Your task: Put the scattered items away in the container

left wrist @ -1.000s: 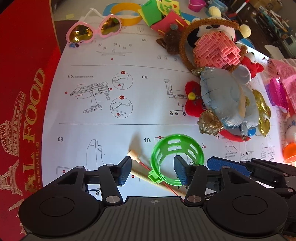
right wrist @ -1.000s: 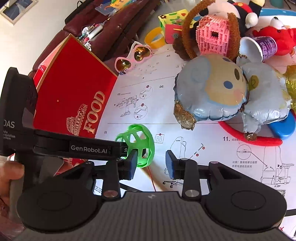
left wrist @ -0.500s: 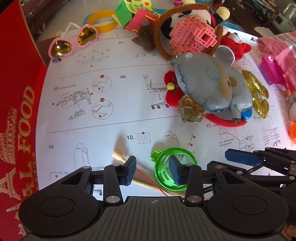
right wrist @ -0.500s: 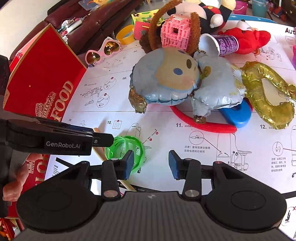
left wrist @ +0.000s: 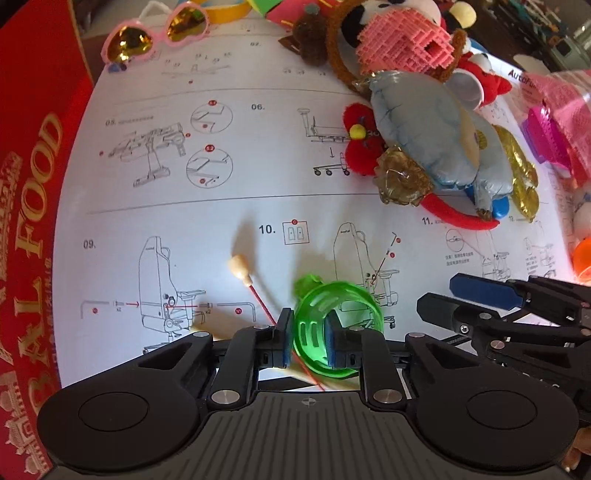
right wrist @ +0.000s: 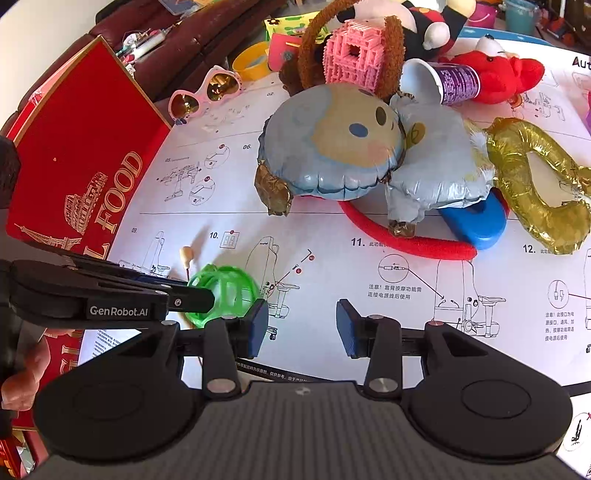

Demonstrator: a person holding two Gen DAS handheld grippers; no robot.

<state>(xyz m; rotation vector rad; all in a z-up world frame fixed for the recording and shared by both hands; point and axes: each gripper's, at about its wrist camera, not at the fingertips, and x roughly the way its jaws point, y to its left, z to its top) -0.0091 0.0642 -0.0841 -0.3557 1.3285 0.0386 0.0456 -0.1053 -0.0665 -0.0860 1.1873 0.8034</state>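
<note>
Left tool [left wrist: 308,341] pointed steeply down at the surface [left wrist: 236,192], which was covered by a printed instruction sheet. Its jaws had just been closing and now stood narrow, blue pads pressed on the near wall of a green slotted ring [left wrist: 334,325]; the ring sat on the sheet by step 10, its far rim blurred. In the right wrist view the same ring [right wrist: 221,291] showed at the tip of the left tool's arm, low on the left. A stick [left wrist: 255,291] with a pale knob end lay slantwise just left of the ring, its lower end passing under the left tool; whether it touched the pads could not be told. Right tool [right wrist: 301,326] hovered just right of the ring, jaws partly open with nothing between them, only sheet below. Red box [left wrist: 33,206] with gold FOOD lettering stood along the left edge of the sheet. Pink heart sunglasses [left wrist: 155,33] lay at the far left corner, near a yellow band [right wrist: 251,61]. Further off and to the right, a heap: blue foil balloon [right wrist: 332,147] on top, gold foil balloon [right wrist: 535,184] beside it to the right, red hoop [right wrist: 406,240] and a blue lid [right wrist: 476,221] under the balloon's near edge, pink block cube [right wrist: 354,59] behind, tipped paper cup [right wrist: 447,81] touching a red plush [right wrist: 502,77]. A hand [right wrist: 22,369] was visible at the lower left of the right wrist view.
</note>
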